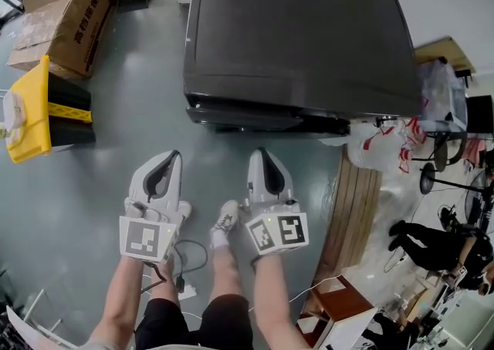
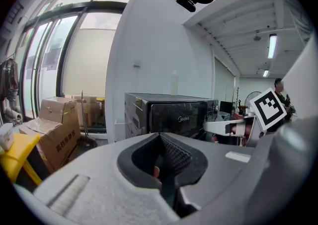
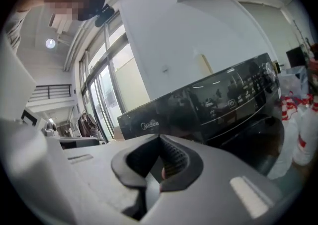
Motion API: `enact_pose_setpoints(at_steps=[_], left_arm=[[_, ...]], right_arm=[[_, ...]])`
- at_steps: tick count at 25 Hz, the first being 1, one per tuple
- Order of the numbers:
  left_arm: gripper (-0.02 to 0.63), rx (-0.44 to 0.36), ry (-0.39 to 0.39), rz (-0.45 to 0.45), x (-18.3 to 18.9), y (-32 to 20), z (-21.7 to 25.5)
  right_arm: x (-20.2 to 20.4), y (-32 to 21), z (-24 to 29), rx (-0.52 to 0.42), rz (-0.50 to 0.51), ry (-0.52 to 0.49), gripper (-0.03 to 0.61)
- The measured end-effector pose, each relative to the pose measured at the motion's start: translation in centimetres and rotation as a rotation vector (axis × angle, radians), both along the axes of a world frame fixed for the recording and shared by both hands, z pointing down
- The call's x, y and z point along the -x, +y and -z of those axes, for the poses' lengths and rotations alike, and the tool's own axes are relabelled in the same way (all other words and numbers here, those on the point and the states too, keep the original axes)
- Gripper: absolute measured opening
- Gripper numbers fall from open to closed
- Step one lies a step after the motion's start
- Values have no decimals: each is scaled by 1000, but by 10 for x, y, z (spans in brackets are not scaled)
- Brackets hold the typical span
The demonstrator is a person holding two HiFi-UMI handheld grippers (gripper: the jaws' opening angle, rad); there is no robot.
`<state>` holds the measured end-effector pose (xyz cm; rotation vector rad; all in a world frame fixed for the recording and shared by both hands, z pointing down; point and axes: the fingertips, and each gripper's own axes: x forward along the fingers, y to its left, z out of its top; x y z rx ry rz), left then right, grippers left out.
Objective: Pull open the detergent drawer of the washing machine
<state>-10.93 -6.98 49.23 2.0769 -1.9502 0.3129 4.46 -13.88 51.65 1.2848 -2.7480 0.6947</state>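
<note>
Before the glossy black boxy washing machine (image 1: 293, 32), the grey plastic left tool (image 1: 174, 155) and right tool (image 1: 260, 152) are pinched closed, empty; only the gripper views show its front panel (image 3: 198, 105).

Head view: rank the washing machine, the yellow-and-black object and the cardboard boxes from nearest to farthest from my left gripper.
Measured from the left gripper:
1. The washing machine, straight ahead, with its front edge just beyond the gripper's tip.
2. The yellow-and-black object, off to the left.
3. The cardboard boxes, far left, beyond the yellow-and-black object.

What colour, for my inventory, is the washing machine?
The washing machine is dark grey-black; clearest in head view.
</note>
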Motion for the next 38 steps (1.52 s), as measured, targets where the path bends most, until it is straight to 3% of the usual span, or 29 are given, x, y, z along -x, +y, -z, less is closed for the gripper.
enact_pose_setpoints(at_steps=[1, 6, 9, 12, 15, 24, 38], left_arm=[[9, -1, 2, 1, 1, 0, -1], [9, 12, 4, 0, 2, 2, -13], [9, 20, 10, 1, 6, 4, -21], [11, 25, 11, 12, 11, 4, -25], [9, 36, 11, 17, 15, 7, -32], [9, 65, 30, 34, 22, 6, -48], [11, 84, 43, 39, 25, 14, -59]], right_arm=[[2, -1, -1, 23, 11, -50, 4], [12, -9, -5, 172, 78, -465, 179], [19, -14, -9, 217, 104, -619, 253], [29, -19, -12, 239, 125, -674, 316], [37, -23, -13, 253, 136, -726, 337], [44, -41, 1, 233, 123, -889, 341], [40, -45, 4, 235, 75, -993, 341]])
